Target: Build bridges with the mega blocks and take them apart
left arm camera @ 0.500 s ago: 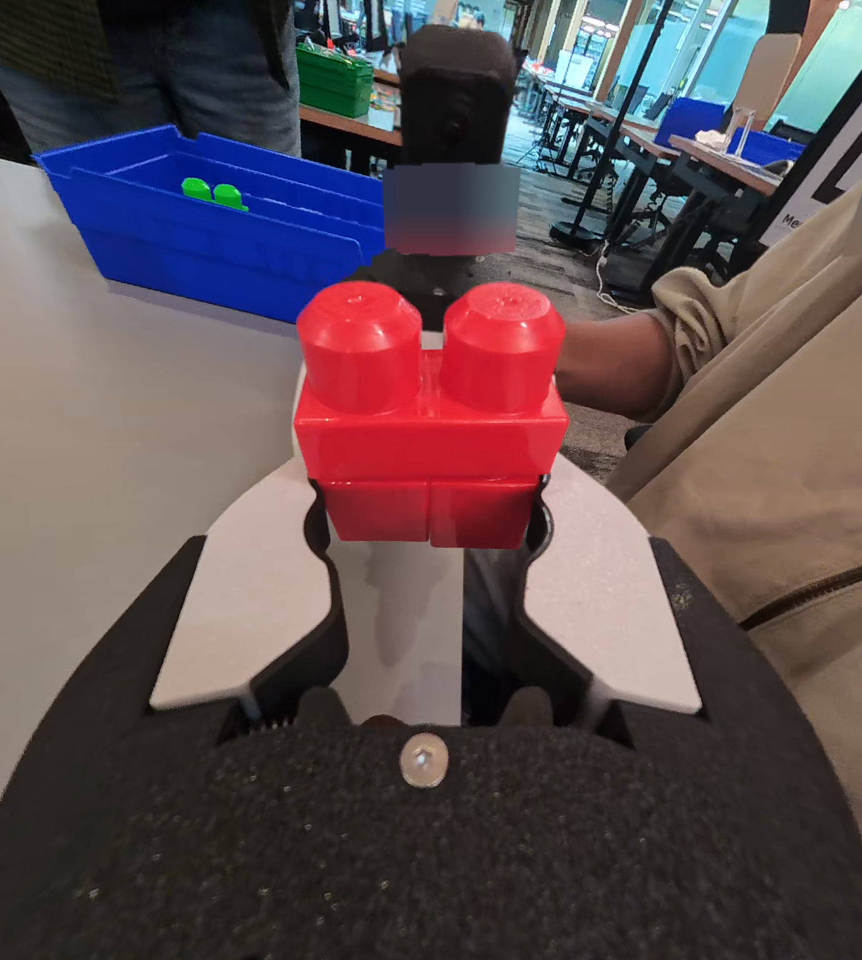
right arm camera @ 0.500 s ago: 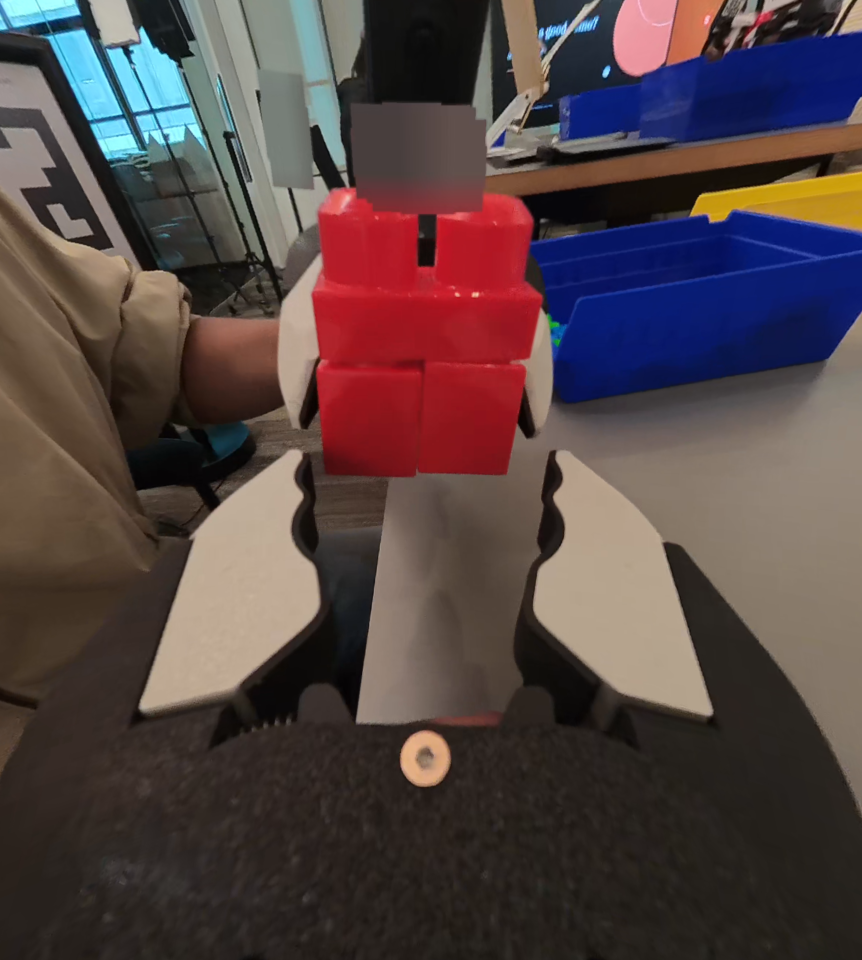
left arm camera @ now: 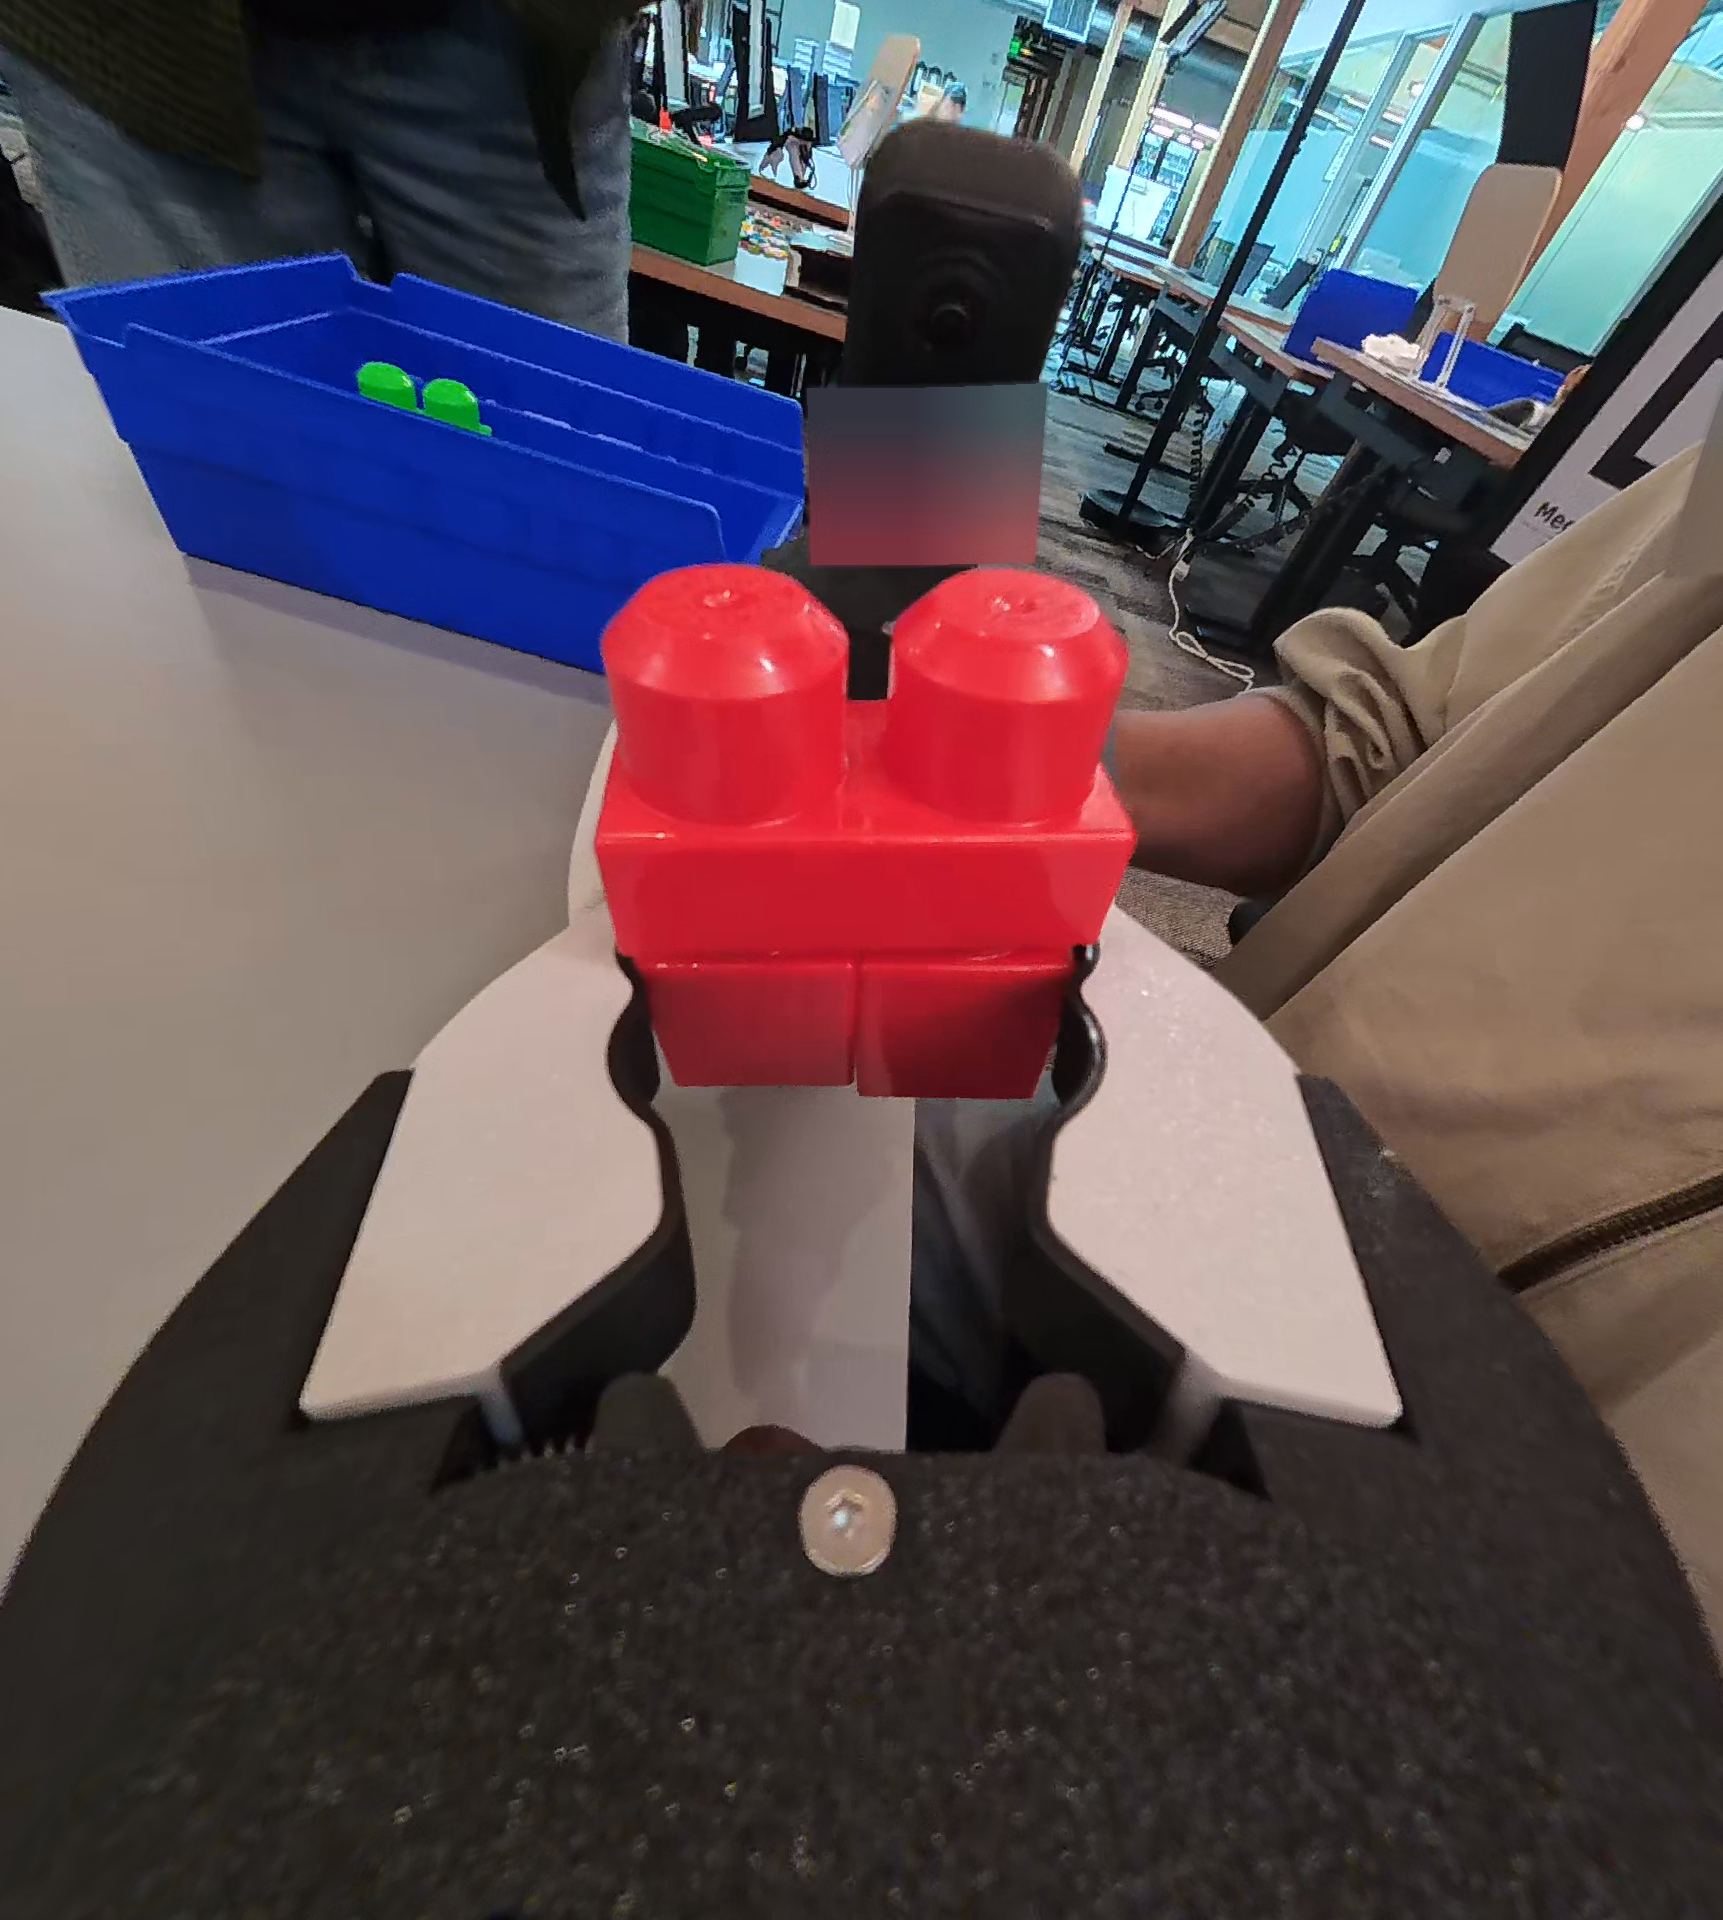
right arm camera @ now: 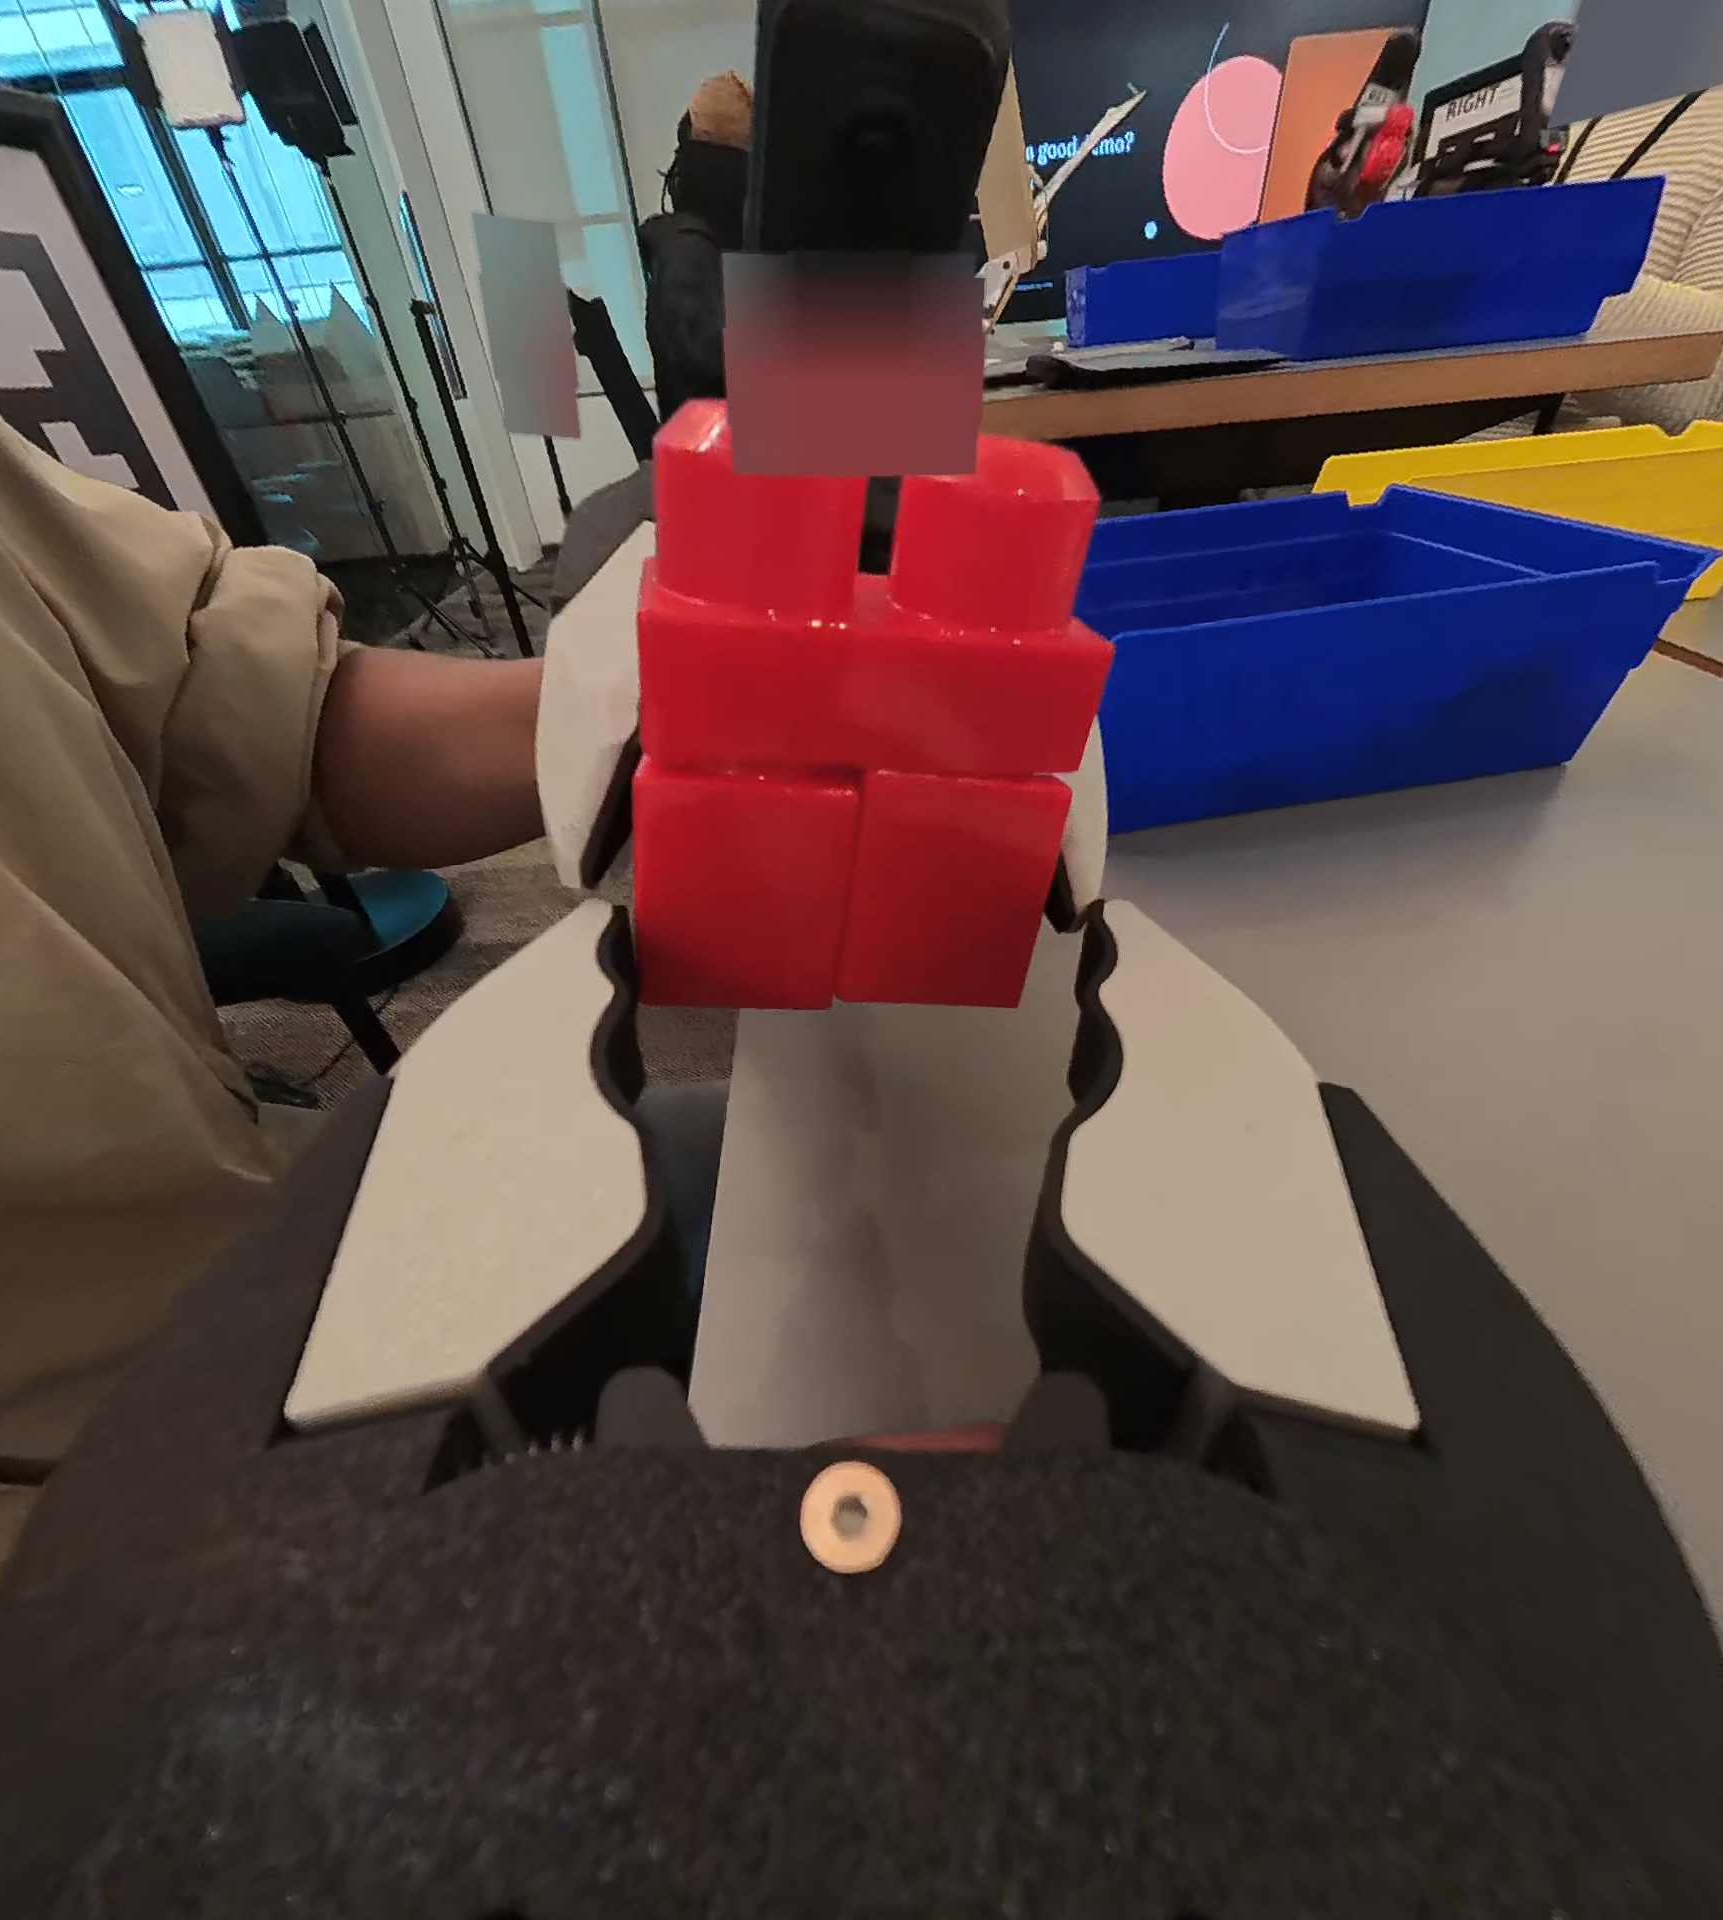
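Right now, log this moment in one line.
left gripper shut on red blocks | right gripper open, tips flanking lower pair | green block in blue bin

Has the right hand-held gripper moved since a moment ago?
Yes. The right hand-held gripper has advanced: the red block stack now reaches between its fingertips, and the blue bin sits lower in view.

An open office: glass walls at two o'clock, desks on carpet, windows at ten o'clock.
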Tool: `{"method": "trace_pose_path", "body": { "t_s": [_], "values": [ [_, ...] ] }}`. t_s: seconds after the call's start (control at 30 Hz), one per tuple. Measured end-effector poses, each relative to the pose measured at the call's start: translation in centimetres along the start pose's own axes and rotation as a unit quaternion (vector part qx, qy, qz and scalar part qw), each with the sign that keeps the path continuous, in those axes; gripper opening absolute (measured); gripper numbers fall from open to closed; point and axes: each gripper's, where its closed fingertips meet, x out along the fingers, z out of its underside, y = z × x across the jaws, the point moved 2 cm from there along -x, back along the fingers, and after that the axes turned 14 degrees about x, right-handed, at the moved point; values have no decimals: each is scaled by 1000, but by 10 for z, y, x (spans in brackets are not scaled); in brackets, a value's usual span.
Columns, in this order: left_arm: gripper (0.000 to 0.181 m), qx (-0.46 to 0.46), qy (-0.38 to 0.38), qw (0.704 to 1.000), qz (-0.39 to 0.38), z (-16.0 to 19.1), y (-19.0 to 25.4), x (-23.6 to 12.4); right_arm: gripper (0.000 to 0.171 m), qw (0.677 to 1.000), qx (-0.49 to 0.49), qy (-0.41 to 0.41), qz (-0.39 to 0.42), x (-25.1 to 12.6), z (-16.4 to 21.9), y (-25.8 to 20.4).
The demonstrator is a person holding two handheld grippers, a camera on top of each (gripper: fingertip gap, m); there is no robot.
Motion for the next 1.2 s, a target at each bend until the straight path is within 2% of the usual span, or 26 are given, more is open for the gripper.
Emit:
{"method": "trace_pose_path", "body": {
  "t_s": [0.17, 0.2, 0.23, 0.47, 0.73, 1.1, 1.2],
  "values": [
    [75, -7, 0, 1000, 0, 1, -2, -1, 77, 1000, 9, 2, -5, -2, 2, 4],
    [77, -8, -1, 1000, -8, 1, -5, -3, 70, 1000, 13, 4, -7, -2, 2, 5],
    [76, -5, -2, 1000, -14, 1, -7, -4, 69, 1000, 19, 9, -12, -2, 2, 6],
    [75, 23, 0, 1000, -1, -2, -3, 0, 75, 1000, 14, 7, -27, 4, 4, 2],
    [75, 32, 1, 999, -9, -2, -4, 2, 74, 1000, 13, -2, -26, 2, 4, 4],
    [80, 54, -19, 996, -72, -1, -12, -8, 74, 1000, 18, 9, -16, 4, 1, 6],
    [78, 42, 2, 997, -58, -8, -7, -11, 74, 1000, 18, 16, -15, 3, 0, 7]
  ]
}}
